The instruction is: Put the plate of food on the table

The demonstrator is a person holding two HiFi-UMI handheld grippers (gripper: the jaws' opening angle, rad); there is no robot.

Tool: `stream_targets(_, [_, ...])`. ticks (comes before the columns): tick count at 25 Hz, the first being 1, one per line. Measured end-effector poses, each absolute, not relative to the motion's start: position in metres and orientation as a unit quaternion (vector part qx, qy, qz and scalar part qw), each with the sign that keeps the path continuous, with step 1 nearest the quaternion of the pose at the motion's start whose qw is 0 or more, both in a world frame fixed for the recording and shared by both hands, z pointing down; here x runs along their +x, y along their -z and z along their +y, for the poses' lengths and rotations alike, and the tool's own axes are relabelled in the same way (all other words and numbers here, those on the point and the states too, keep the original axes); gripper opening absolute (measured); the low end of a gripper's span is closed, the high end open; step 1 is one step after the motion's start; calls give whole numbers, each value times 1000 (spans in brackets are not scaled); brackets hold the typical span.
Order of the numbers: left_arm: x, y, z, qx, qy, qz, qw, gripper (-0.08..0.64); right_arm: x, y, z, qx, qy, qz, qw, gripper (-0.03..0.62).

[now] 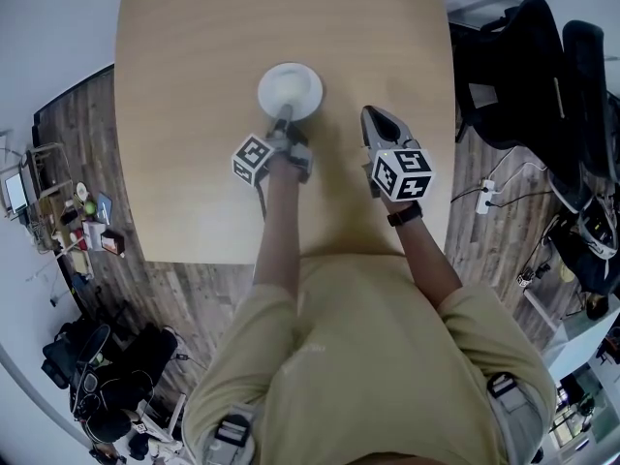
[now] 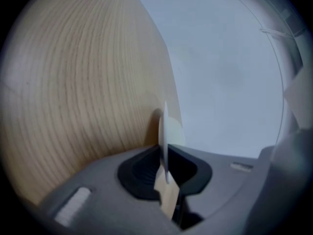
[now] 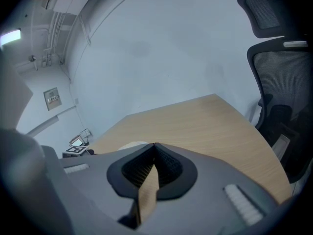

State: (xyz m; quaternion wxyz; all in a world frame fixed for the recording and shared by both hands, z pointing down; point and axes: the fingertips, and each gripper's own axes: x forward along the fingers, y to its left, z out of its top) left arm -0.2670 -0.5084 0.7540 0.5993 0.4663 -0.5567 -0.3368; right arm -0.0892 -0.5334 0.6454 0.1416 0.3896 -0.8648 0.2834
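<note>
My left gripper (image 2: 164, 169) is clamped narrow on the near rim of the plate (image 2: 164, 131); its pads pinch the thin white edge, and nothing else is between them. Seen from the head view, the left gripper (image 1: 284, 121) reaches out over the counter (image 1: 194, 114), with the plate (image 1: 290, 89) just beyond it, out toward the middle and slightly far of centre. I cannot tell whether the plate's base is resting on the wood or hanging just above it.

My right gripper (image 3: 153, 152) is pressed shut on nothing. It hangs over the counter to the right of the plate, apart from it (image 1: 380, 121).

My worry is the grip. I have the plate by one edge only, so all its weight hangs off that pinch. If I let go before the base is flat on the wood, I judge the far side would drop and the plate could clatter or skid. If I pull back while the pads are pinching, I would drag it toward me.

As for contents, the plate looks plain white from above. I cannot make out any food on it.
</note>
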Motion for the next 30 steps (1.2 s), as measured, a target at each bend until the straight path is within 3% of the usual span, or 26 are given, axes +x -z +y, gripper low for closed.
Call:
stream_targets(4, [-270,-760,-499,451,292,-580,612,45,-90,-645,-529,388,-282,-865,147,5])
stream_targets(8, [-271,-755,-495,479,231,-598,600,139,-95,-643,-524,380,-279,-869,148,5])
stream_targets(16, [-247,-750,-490,592,-31,-608,528,312,-103,-641,-514,364,-272,-877,153,5])
stream_targets(24, [-231,-758,-468,612,-194,-591,488,469,-105,-639,-505,355,-266,-882,158,5])
stream_targets(30, [-234,-743,-442,630,-220,-593,450,476,-106,-631,-494,355,-258,-885,158,5])
